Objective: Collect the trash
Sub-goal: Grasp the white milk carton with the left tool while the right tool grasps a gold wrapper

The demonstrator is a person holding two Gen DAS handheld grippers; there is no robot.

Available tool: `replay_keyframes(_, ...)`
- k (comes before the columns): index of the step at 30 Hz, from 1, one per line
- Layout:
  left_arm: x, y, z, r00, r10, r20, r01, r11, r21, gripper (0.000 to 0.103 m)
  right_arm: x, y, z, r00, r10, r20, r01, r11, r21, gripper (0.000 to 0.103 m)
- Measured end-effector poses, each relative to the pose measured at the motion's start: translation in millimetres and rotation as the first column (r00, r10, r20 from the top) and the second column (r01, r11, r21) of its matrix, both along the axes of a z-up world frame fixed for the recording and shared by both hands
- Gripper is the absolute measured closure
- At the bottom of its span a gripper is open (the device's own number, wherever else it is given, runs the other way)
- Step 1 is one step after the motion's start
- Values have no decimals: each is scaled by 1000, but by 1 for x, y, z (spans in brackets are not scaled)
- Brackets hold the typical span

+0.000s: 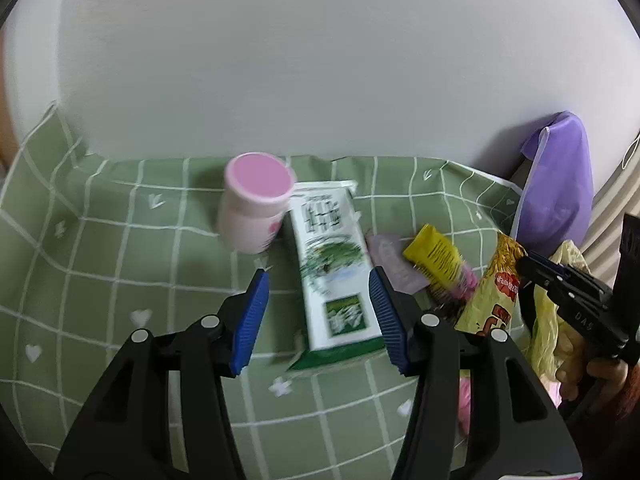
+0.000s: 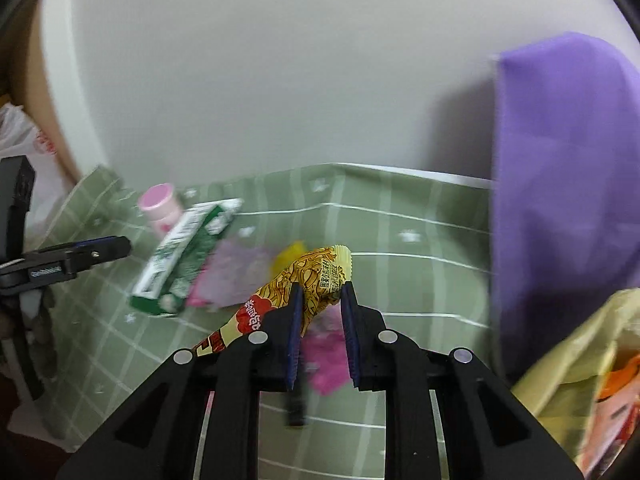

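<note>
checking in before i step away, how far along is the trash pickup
Early to midway. Done: a yellow bag at the right already holds some wrappers. In hand: the right tongs are shut on the noodle snack wrapper, lifted off the cloth. The left tongs stand open around the green-and-white carton, not yet gripping. Left: the pink-lidded bottle, yellow packet and pale purple wrapper.

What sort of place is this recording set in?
Probably a home table pushed against a plain wall: a green checked tablecloth with hearts, strewn with a carton, a pink-lidded bottle and a snack wrapper.
</note>
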State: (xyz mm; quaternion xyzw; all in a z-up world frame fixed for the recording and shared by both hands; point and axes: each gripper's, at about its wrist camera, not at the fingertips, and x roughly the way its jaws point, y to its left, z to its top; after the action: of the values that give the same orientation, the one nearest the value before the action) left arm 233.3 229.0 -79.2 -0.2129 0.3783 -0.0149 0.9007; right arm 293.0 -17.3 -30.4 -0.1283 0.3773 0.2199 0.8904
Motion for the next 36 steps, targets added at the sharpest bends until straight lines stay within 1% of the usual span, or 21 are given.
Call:
replay_keyframes(2,9,-7,0,1000,1,-7,-1,1000,-17,53,6,-16,-2,999,-36,7,36,999,-5,83)
replay_keyframes(3,13,-10,0,1000,7,-12,-8,1000,-13,52,9,-23,-3,999,-53,12,54,998,-15,83)
replay_keyframes(7,33,-31,-1,999,14,-31,-13,999,33,52,14,-38,-12,997,-81,12,82,996,-39,84)
replay_keyframes(9,42,-41,-3,999,14,-48,-10,998,68,52,16,-44,-19,996,-90,1,90,995,-52,84)
replay_keyframes(13,53,-55,-10,997,12,-79,-3,994,109,52,15,-53,-28,995,-99,-23,98,994,-42,84)
replay_keyframes(14,55,-58,-13,995,12,-95,0,992,129,52,14,-54,-30,995,-99,-30,98,995,-33,84)
replay_keyframes(19,51,-58,-17,994,22,-103,-4,985,175,52,15,-57,-29,997,-69,-43,69,998,-2,84)
replay_keyframes(22,42,-51,-15,994,43,-100,-20,977,212,52,15,-51,-29,998,-35,-48,35,999,3,83)
replay_keyframes(24,35,-42,-16,992,69,-109,-44,974,220,52,14,-47,-29,999,-18,-48,19,1000,8,83)
replay_keyframes(25,32,-37,-17,990,83,-115,-57,975,216,51,13,-45,-28,999,-4,-49,5,1000,17,83)
replay_keyframes(27,24,-24,-18,988,100,-118,-80,983,166,51,12,-43,-26,999,10,-49,-8,999,32,82)
replay_keyframes(29,14,-14,-15,991,100,-94,-90,990,107,52,8,-42,-20,999,13,-29,-12,999,36,80)
replay_keyframes(31,7,-8,-9,994,90,-59,-87,995,56,51,3,-46,-15,1000,1,-7,-1,999,46,63)
replay_keyframes(32,5,-6,-6,995,85,-43,-84,996,33,51,2,-49,-14,1000,-6,-3,6,998,55,59)
replay_keyframes(34,4,-7,0,997,73,-15,-73,997,-4,48,-2,-59,-11,999,-32,-2,32,997,73,57)
replay_keyframes(35,6,-11,1,997,71,-9,-71,997,-12,46,-4,-65,-11,999,-52,-2,52,996,79,52)
replay_keyframes(36,9,-15,3,998,68,-7,-68,998,-15,45,-5,-70,-10,998,-64,-3,64,995,81,51)
